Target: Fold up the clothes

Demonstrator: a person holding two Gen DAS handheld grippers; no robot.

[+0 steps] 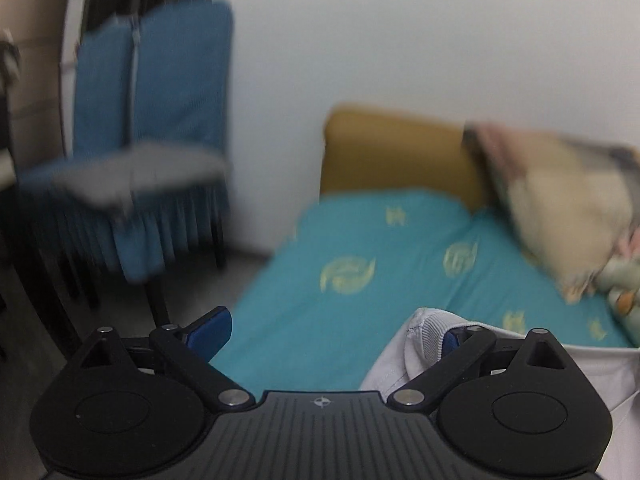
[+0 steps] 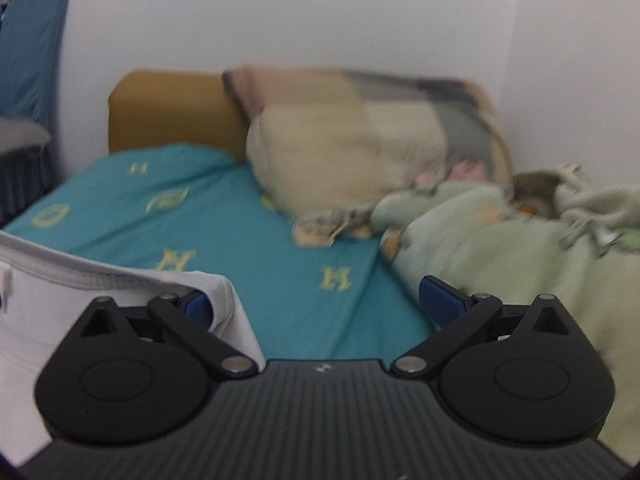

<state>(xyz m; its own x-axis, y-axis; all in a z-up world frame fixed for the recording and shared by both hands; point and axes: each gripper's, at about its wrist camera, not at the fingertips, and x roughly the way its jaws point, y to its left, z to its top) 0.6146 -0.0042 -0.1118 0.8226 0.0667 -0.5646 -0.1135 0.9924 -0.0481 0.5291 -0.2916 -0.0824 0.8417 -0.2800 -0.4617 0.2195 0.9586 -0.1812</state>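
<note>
White garment (image 1: 390, 374) on teal sheet (image 1: 340, 240) — both grippers (image 1: 332, 334) (image 2: 322, 306) spread wide

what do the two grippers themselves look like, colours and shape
Both look alike. The left gripper and right gripper each have a dark grey ribbed body with a small round emblem at its front edge, two black rounded side housings, black link bars with silver pivot pins, and blue textured fingers. No cables or sleeves are visible.

Bed sheet (image 2: 248, 240) is teal with yellow emblems, headboard (image 2: 168, 112) mustard. White garment (image 2: 60, 308), pale green blanket (image 2: 500, 264), blue chair cover (image 1: 160, 88).
</note>
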